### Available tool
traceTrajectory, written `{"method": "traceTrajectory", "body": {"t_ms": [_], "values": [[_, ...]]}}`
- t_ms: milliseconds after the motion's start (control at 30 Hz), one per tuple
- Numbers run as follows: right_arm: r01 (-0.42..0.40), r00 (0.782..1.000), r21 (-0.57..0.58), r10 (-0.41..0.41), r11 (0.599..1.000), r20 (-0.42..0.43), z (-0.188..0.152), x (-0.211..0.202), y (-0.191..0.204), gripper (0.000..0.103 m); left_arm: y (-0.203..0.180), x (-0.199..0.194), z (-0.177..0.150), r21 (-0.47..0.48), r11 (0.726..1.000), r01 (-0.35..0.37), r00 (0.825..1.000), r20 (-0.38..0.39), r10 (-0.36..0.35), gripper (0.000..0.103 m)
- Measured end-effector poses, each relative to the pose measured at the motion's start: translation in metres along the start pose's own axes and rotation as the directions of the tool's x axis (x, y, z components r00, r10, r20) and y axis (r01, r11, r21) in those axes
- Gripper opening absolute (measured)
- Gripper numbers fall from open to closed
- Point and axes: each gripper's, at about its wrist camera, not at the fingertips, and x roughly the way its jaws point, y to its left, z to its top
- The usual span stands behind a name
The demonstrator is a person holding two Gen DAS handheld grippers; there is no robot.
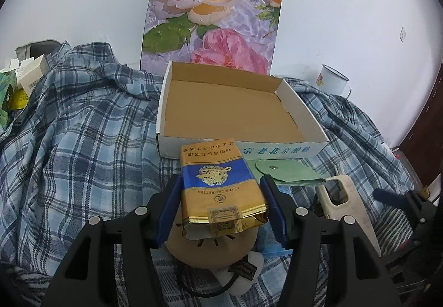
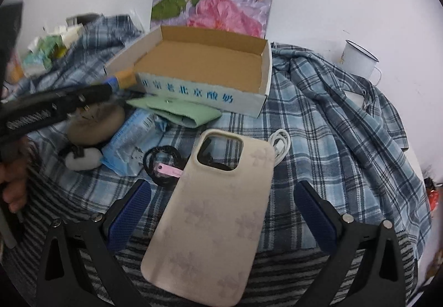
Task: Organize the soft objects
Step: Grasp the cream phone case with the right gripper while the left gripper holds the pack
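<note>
My left gripper (image 1: 221, 196) is shut on a gold and blue soft cigarette pack (image 1: 218, 185), held just in front of the open cardboard box (image 1: 232, 110). Under the pack lie a tan round pouch (image 1: 210, 251) and a white fluffy thing (image 1: 243, 273). My right gripper (image 2: 221, 196) is open, its blue pads on either side of a beige phone case (image 2: 213, 218) lying on the plaid cloth, not touching it. The right wrist view also shows the box (image 2: 199, 68), a green felt pouch (image 2: 177, 113), a blue tissue pack (image 2: 130, 140), a black hair tie (image 2: 163, 165) and a white cable (image 2: 281, 143).
A blue plaid shirt (image 1: 83, 127) covers the table. A flower-print board (image 1: 213, 13) leans on the wall behind the box. A white enamel mug (image 1: 332, 79) stands at the back right. Small cartons (image 1: 25, 79) are piled at the back left.
</note>
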Motion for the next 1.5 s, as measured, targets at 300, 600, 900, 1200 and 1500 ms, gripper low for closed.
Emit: {"method": "traceTrajectory", "body": {"t_ms": [300,600,900,1200,1500], "values": [[0.072,0.995,-0.037,-0.074,0.997,-0.06,-0.005,0.014,0.013,0.083,-0.001,-0.007,-0.001,0.007,1.0,0.002,1.0,0.026,-0.002,0.06],[0.095,0.992,-0.056,-0.099,0.994,-0.072,-0.004,0.016,0.017,0.082,-0.003,-0.008,-0.002,0.015,1.0,-0.016,0.999,0.034,0.016,0.06],[0.099,0.995,-0.033,-0.1,0.994,-0.005,-0.004,0.002,0.014,0.077,-0.004,-0.009,-0.003,0.035,0.999,-0.019,0.999,0.042,0.017,0.06],[0.064,0.993,-0.008,-0.063,0.998,0.103,-0.003,-0.018,0.009,0.076,-0.006,-0.009,-0.004,0.041,0.999,-0.021,0.999,0.043,0.019,0.06],[0.034,0.976,0.012,-0.036,0.999,0.214,-0.005,-0.039,0.005,0.075,-0.007,-0.013,-0.005,0.053,0.998,-0.021,0.998,0.061,0.018,0.06]]}}
